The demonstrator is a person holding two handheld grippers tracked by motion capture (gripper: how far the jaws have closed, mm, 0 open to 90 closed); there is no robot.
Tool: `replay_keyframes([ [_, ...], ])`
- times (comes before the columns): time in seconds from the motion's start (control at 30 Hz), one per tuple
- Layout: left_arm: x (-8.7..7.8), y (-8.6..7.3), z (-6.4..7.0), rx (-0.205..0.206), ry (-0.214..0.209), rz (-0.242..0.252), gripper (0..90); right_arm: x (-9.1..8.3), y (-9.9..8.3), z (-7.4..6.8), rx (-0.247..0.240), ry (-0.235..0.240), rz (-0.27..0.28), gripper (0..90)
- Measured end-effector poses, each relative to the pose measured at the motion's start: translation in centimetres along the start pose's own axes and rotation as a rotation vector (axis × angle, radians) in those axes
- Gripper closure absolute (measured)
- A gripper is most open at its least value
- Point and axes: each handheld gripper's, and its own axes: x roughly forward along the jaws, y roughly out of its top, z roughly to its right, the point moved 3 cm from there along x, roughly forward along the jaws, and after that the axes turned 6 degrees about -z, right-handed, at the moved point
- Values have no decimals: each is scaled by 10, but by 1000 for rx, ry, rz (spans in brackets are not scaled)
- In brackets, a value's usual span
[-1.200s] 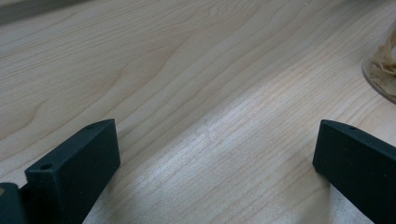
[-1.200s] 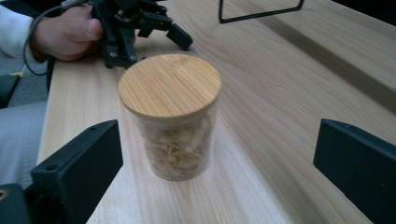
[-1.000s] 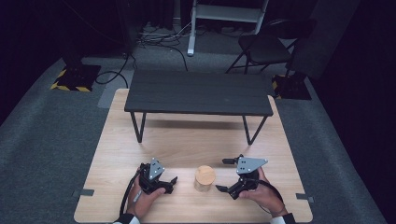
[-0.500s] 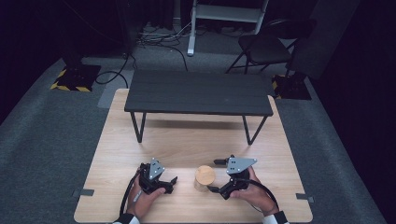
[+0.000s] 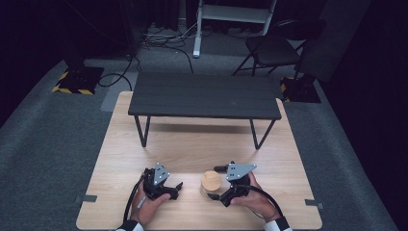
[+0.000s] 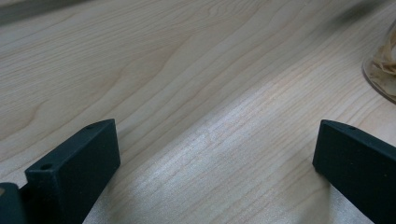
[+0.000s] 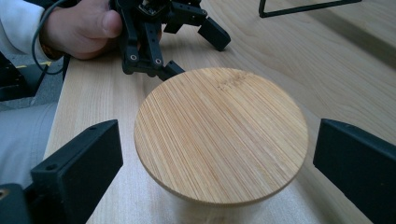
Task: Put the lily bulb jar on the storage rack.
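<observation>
A glass jar with a round bamboo lid [image 5: 210, 181] [image 7: 222, 135] stands near the table's front edge. My right gripper [image 5: 217, 183] [image 7: 217, 154] is open, one jaw on each side of the lid and neither touching it. My left gripper [image 5: 176, 190] [image 6: 217, 149] rests on the wood to the left of the jar, open with nothing between its jaws; the right gripper view shows that left gripper [image 7: 196, 53] beyond the lid. In the left gripper view the jar's glass wall [image 6: 380, 70] appears at the right edge, with tan strands inside.
A low black bench [image 5: 204, 96] stands across the far half of the wooden table [image 5: 192, 144]. Bare wood lies between it and the grippers. A cable trails from each gripper toward the front edge. Grey carpet surrounds the table.
My right gripper has moved left to the jar, so its jaws now straddle the lid. The left gripper has stayed put.
</observation>
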Motion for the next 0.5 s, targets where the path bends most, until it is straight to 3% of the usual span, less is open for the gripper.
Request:
replay_keyframes([
  [0.1,0,0,0,0,0,0,6,4,0,-1,-21,-7,-14,17],
  [0.2,0,0,0,0,0,0,5,8,-2,0,-13,-10,-23,31],
  [0.5,0,0,0,0,-1,0,5,13,-4,-1,-66,-12,-34,219],
])
